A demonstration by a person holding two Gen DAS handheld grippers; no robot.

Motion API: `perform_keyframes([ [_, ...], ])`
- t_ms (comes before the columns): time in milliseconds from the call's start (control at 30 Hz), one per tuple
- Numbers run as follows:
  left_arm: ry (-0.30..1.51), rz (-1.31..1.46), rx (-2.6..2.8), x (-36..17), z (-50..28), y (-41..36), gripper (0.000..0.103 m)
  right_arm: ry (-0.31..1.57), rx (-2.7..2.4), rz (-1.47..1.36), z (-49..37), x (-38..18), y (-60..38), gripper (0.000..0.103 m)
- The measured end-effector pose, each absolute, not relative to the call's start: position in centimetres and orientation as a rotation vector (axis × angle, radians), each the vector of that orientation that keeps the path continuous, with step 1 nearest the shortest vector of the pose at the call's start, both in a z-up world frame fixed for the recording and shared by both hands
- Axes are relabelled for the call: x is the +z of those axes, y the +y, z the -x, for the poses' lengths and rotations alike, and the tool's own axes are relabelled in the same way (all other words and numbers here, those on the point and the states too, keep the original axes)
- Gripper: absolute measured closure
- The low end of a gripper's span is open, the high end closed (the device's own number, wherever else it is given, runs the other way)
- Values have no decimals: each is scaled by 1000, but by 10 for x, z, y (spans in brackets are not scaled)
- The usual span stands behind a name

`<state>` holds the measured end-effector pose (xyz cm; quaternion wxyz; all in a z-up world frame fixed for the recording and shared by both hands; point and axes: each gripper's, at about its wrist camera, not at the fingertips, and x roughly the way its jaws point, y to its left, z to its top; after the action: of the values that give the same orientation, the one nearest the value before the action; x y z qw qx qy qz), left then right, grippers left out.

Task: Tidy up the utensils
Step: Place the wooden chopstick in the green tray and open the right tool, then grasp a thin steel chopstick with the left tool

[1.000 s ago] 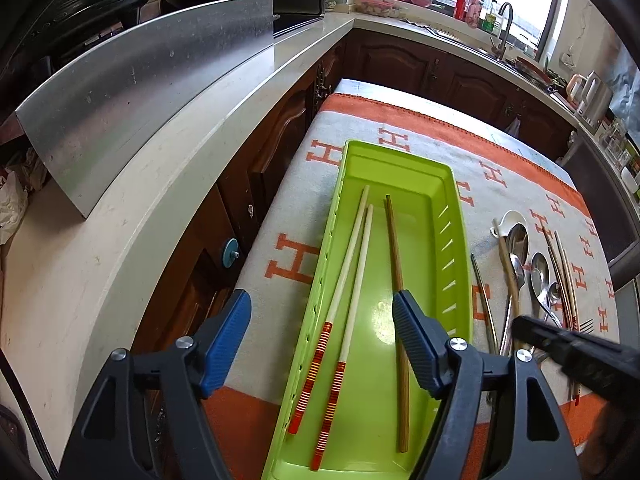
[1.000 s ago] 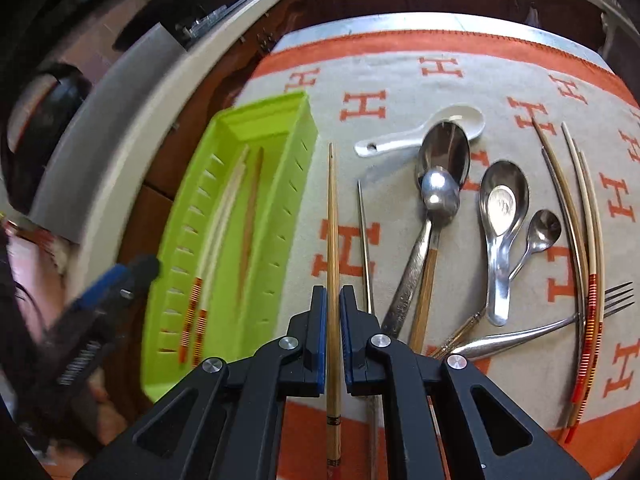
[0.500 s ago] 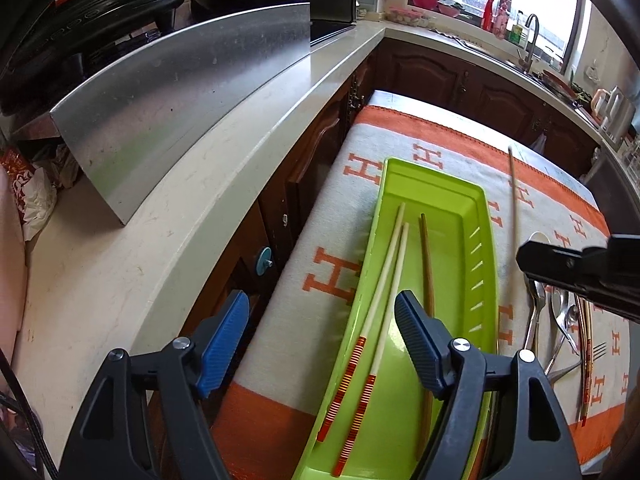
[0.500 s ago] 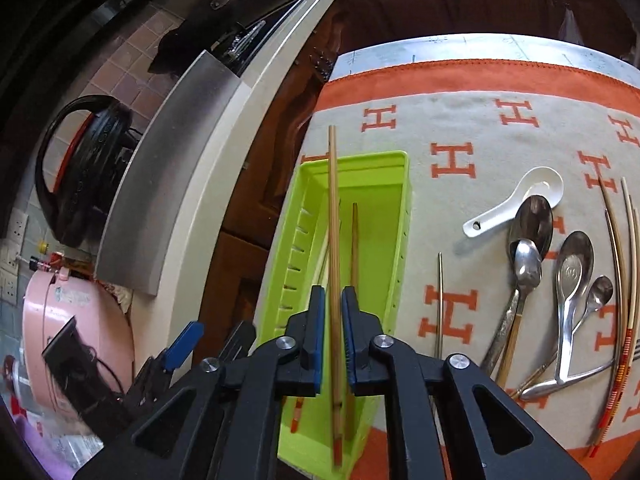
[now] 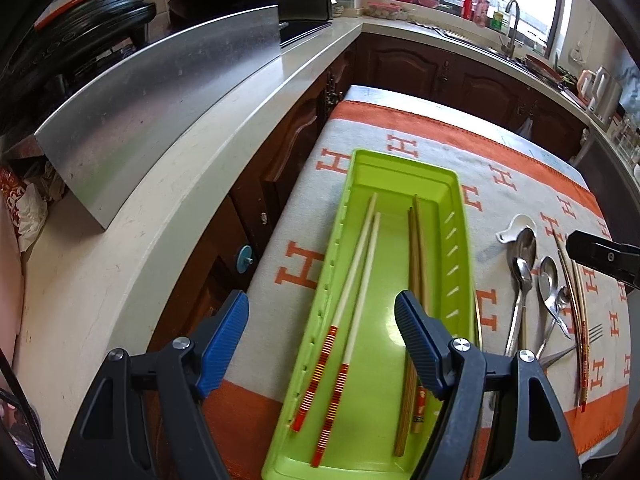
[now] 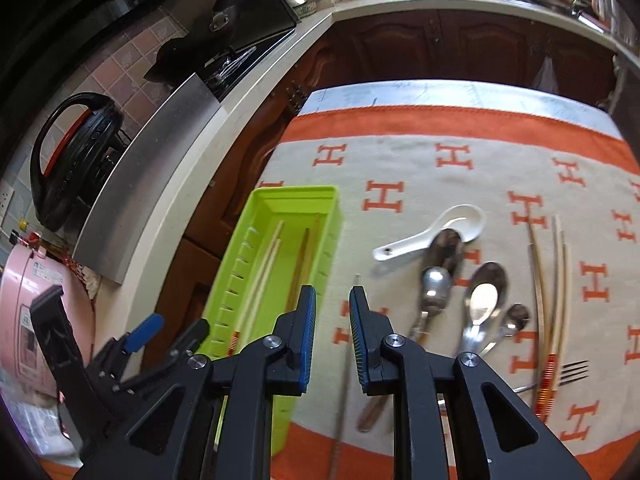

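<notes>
Moved: brown chopstick (image 5: 420, 264) from right gripper (image 6: 332, 334) into green tray (image 5: 460, 240), jaws just opened, empty | left gripper (image 5: 322, 336) wide, empty, over tray | next: metal chopstick (image 6: 347, 360) under right gripper, lengthwise along its pointing line, right hand nearer.

I read only repeated orange "H" letters woven across the grey, orange-bordered table blanket (image 6: 420, 168), nothing else legible
</notes>
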<state>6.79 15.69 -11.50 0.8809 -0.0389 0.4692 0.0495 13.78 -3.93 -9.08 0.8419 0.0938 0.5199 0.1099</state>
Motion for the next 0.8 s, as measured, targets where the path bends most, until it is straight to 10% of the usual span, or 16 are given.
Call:
perform_keyframes([
  [567, 1000, 22, -139, -109, -49, 46, 32, 994, 150, -54, -47, -102, -137, 85],
  [800, 1089, 58, -160, -139, -53, 20, 69, 991, 141, -84, -23, -121, -172, 85],
])
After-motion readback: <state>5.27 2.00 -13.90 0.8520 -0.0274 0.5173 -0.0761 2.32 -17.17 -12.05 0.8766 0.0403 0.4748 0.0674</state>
